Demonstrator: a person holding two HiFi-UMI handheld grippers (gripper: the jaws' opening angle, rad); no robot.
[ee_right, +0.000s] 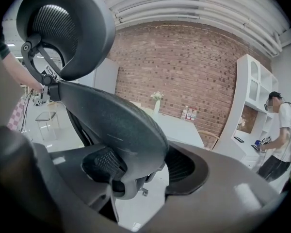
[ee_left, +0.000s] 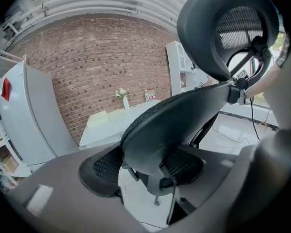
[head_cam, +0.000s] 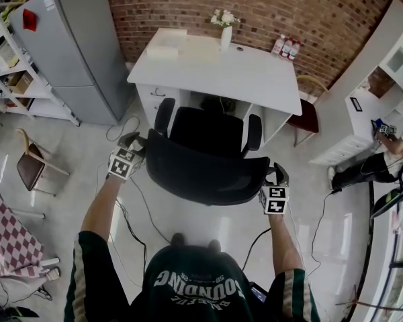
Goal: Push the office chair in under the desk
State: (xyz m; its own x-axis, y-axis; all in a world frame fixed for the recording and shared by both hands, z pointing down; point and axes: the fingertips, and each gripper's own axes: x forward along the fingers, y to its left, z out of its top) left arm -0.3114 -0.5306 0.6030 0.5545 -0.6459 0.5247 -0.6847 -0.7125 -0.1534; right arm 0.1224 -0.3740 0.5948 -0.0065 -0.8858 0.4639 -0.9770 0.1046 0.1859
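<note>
A black mesh office chair (head_cam: 211, 131) stands in front of the white desk (head_cam: 255, 79), its seat partly in the knee gap. Its curved backrest (head_cam: 205, 176) faces me. My left gripper (head_cam: 134, 145) is shut on the backrest's left edge, and my right gripper (head_cam: 278, 174) on its right edge. In the left gripper view the backrest (ee_left: 184, 115) runs between the pads of the left gripper (ee_left: 145, 171), with the headrest (ee_left: 228, 33) above. In the right gripper view the backrest (ee_right: 111, 120) sits in the right gripper (ee_right: 140, 171), and the desk (ee_right: 182, 127) lies beyond.
A grey fridge (head_cam: 74, 45) and shelves (head_cam: 7, 59) stand left of the desk. A small chair (head_cam: 30, 166) is at the left and a dark red chair (head_cam: 307, 116) right of the desk. A person (head_cam: 383, 159) stands by a white cabinet (head_cam: 383, 79). Cables trail on the floor.
</note>
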